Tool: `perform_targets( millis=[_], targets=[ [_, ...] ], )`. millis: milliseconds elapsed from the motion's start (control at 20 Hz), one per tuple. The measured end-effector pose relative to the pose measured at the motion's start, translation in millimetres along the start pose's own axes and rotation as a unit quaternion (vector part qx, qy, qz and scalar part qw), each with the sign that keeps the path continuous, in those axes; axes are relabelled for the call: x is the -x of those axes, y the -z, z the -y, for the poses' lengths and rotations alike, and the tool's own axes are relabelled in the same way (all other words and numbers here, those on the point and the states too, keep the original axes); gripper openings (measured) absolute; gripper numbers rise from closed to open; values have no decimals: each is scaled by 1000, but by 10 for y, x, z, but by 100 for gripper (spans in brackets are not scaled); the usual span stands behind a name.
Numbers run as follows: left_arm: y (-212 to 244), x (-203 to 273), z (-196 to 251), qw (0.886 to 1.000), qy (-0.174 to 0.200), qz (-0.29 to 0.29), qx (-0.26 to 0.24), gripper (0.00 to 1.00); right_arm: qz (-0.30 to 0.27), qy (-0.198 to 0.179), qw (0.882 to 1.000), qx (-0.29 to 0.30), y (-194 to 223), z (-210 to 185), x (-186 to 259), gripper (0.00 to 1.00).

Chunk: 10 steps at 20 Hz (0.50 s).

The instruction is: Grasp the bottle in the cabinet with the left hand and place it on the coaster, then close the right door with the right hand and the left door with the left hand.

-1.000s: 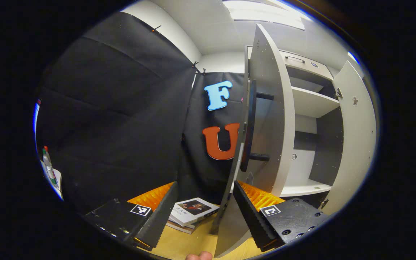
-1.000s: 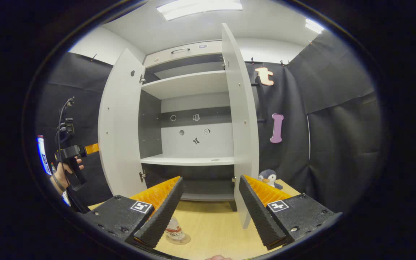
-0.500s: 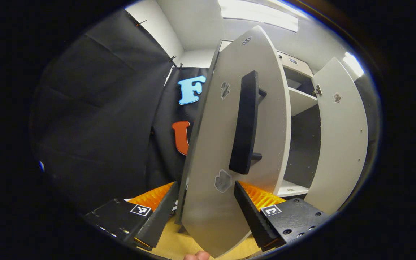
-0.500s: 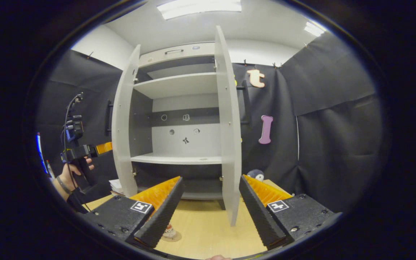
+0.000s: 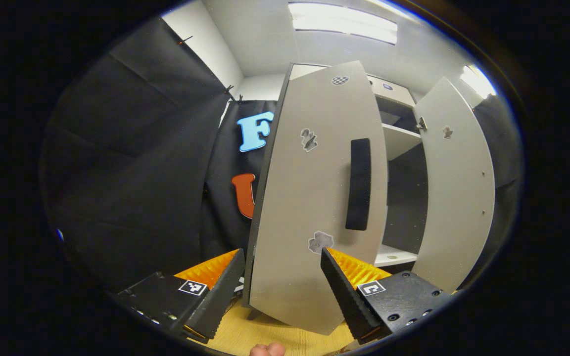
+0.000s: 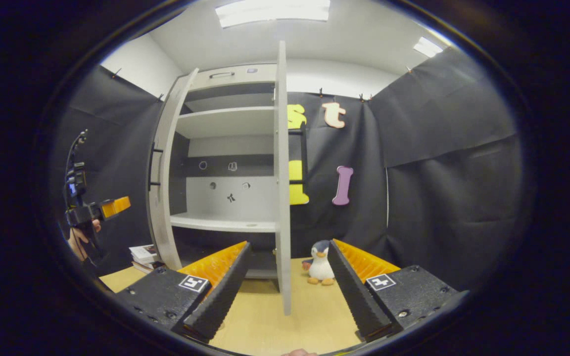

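Doors of the pale grey two-door cabinet [image 6: 225, 148] stand ajar. Its right door [image 6: 281, 198] is seen edge-on between the spread, empty fingers of the right gripper [image 6: 285, 291], apparently so that a sideways push can swing it shut. The left door [image 5: 309, 212], with its long black handle [image 5: 359, 184], fills the gap ahead of the left gripper [image 5: 280, 291], whose fingers are also released, presumably lined up to press the panel. The bottle cannot be made out; the cabinet's shelf [image 6: 225, 223] looks bare. A plush penguin [image 6: 320, 263] sits on the wooden worktop [image 6: 309, 311].
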<state>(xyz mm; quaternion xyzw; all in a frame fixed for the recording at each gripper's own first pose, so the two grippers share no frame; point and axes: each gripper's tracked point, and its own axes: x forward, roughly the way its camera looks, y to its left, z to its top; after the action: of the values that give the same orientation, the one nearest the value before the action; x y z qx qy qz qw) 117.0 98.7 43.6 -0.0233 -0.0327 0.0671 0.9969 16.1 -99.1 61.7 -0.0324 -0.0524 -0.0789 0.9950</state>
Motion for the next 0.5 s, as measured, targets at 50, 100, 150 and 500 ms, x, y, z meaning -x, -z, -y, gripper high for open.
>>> perform_targets(
  millis=[50,100,150,500],
  targets=[
    [23,89,63,1000,6,-6,-3,99,9,1,1000,0,-148,89,-96,100],
    [66,173,161,1000,17,-11,0,95,18,6,1000,-2,-277,204,-225,98],
    [102,244,263,999,32,-15,4,99,22,10,1000,-4,-402,317,-360,100],
    [585,792,935,990,122,-72,21,99,16,34,999,-30,-741,845,-1329,95]
  ],
)
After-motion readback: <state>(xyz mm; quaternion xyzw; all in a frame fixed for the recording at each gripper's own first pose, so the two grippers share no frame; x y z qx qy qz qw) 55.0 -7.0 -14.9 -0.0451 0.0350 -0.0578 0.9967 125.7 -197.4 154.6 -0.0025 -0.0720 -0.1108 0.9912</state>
